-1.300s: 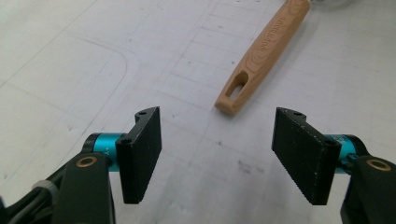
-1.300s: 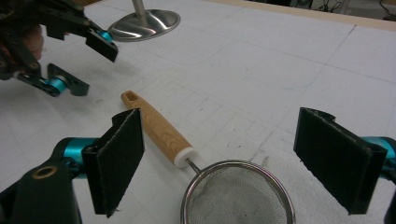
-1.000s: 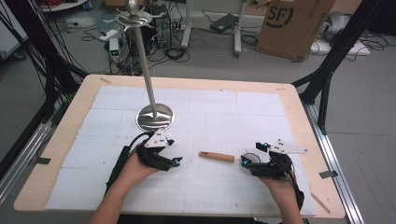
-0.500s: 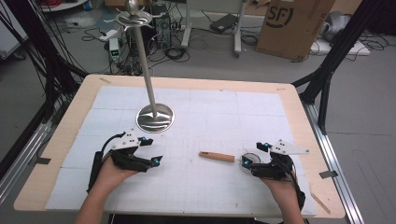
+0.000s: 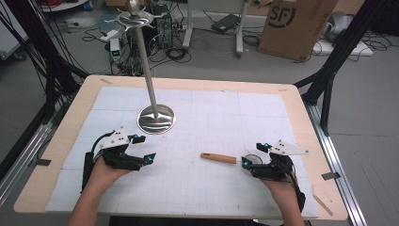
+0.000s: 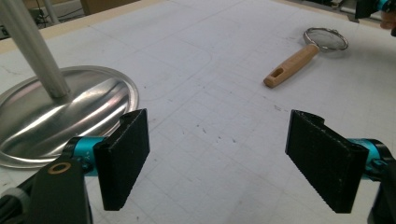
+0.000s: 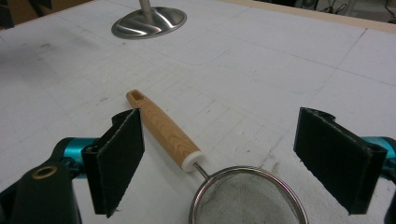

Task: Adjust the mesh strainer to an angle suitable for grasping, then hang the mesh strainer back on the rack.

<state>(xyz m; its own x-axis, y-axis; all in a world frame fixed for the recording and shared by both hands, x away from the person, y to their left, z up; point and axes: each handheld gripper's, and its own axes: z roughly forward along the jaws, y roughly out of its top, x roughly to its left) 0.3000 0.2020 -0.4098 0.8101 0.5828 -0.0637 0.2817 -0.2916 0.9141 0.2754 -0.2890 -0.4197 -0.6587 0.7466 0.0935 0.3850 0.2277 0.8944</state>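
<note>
A small mesh strainer (image 5: 219, 158) with a wooden handle lies flat on the white mat at the front right, handle pointing left. My right gripper (image 5: 253, 155) is open, and its jaws stand either side of the mesh bowl (image 7: 247, 200) and the near end of the handle (image 7: 168, 133) without touching them. My left gripper (image 5: 145, 148) is open and holds nothing, low over the mat in front of a metal stand's round base (image 5: 156, 118). In the left gripper view, the base (image 6: 70, 116) is just beyond the left jaw and the strainer (image 6: 289, 63) lies farther off.
The stand's thin pole (image 5: 146, 61) rises to a hooked top (image 5: 134, 16) at the back left. The mat's wooden table border (image 5: 324, 188) runs all around. A cardboard box (image 5: 294, 23), cables and black frame legs (image 5: 329, 75) stand on the floor beyond.
My left gripper has moved left, away from the middle of the table. The right gripper and the strainer have stayed put.
</note>
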